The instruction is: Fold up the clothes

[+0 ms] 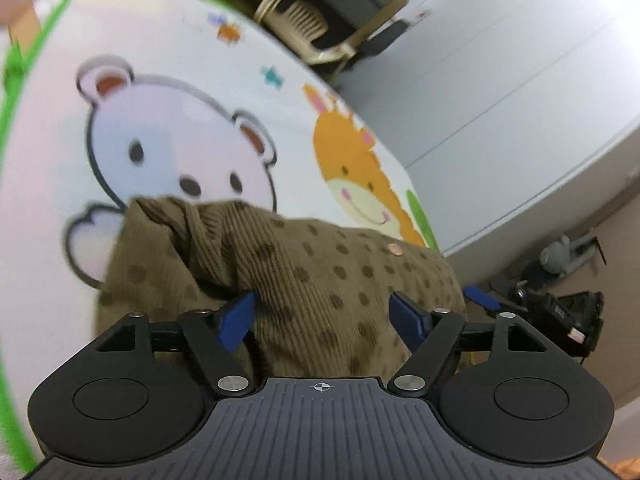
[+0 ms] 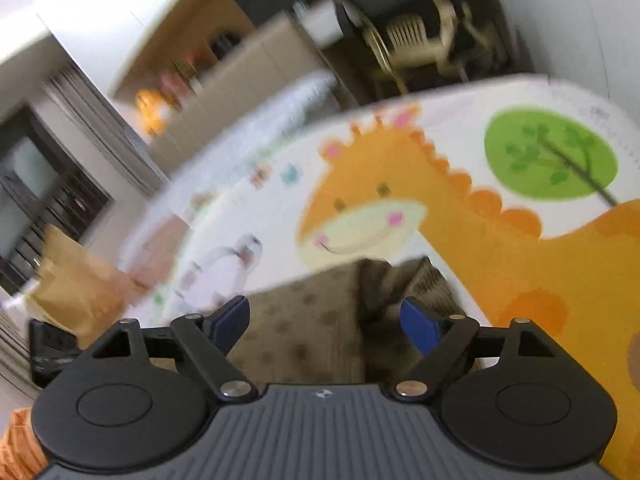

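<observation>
**Both grippers wide over the brown garment**

Reading from the left gripper (image 1: 326,316) outward: I see its jaws spread wide, blue pads (image 1: 236,322) on either side of the brown dotted garment (image 1: 304,276) but not pinching it. The garment lies bunched on the animal-print play mat (image 1: 192,80), a raised fold just ahead of the left pad, covering the bear print's (image 1: 176,148) chin. Only this view gives me the ribbed weave, the small copper button (image 1: 395,249), and the other gripper's blue tip (image 1: 482,298) at the cloth's right edge.

My right gripper (image 2: 326,322) is also wide, nothing between its fingers. Its view is motion-blurred: garment below, a dark crease down its middle, giraffe print (image 2: 400,216) and green tree (image 2: 550,154) beyond. A brown paper bag (image 2: 76,292) at left shows here only.
</observation>
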The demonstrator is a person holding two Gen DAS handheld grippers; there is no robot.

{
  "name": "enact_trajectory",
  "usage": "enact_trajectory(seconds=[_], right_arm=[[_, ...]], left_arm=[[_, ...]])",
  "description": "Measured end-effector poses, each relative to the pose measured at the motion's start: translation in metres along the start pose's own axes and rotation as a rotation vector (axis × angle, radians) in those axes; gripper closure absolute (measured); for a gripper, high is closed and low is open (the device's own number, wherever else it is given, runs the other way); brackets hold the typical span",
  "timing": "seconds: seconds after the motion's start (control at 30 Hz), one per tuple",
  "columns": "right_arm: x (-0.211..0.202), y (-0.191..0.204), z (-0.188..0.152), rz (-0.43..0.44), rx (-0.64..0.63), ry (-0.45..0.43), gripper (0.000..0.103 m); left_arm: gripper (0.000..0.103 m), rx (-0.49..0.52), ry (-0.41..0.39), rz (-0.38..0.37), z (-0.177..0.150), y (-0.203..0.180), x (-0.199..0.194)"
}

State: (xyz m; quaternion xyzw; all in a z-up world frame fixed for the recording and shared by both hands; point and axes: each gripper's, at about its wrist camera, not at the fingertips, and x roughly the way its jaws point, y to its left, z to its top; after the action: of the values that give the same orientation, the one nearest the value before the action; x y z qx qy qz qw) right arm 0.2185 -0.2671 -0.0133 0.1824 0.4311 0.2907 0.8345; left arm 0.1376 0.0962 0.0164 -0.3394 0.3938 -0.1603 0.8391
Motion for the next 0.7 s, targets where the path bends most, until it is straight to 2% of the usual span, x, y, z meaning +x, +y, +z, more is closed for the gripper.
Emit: enact_trajectory(seconds=[0.07,0.13,0.23,0.27,0.37,0.43,0.53,0.57,0.63,0.7], right_arm=[[0.029,0.004,0.004,0.061,-0.004,0.108,0.020],[0.048,0.014,0.010,0.109,-0.018,0.124,0.020],[0.062,0.024,0.030,0.103,-0.029,0.010,0.021],[0.065,0.024,0.038,0.088,-0.025,-0.041,0.022],[0.077,0.021,0.054,-0.036,-0.048,-0.134,0.023],[0.083,0.019,0.059,-0.122,-0.083,-0.115,0.022],[0.072,0.013,0.051,-0.177,-0.115,-0.116,0.020],[0.064,0.012,0.047,-0.189,-0.115,-0.124,0.018],[0.046,0.009,0.037,-0.203,-0.102,-0.141,0.015],[0.024,0.007,0.017,-0.196,-0.073,-0.148,0.014]], left_arm=[[0.020,-0.017,0.022,-0.009,0.006,0.004,0.012],[0.020,-0.013,0.020,-0.011,0.021,0.005,0.021],[0.020,0.014,-0.050,0.034,0.054,0.006,0.029],[0.021,0.034,-0.092,0.062,0.067,0.006,0.030],[0.022,0.078,-0.206,0.159,0.100,0.009,0.033],[0.022,0.083,-0.242,0.207,0.112,0.013,0.033],[0.016,0.115,-0.212,0.174,0.110,0.014,0.030],[0.009,0.152,-0.178,0.157,0.105,0.013,0.031],[0.009,0.226,-0.111,0.136,0.094,0.010,0.034],[0.009,0.297,-0.060,0.161,0.083,0.005,0.044]])
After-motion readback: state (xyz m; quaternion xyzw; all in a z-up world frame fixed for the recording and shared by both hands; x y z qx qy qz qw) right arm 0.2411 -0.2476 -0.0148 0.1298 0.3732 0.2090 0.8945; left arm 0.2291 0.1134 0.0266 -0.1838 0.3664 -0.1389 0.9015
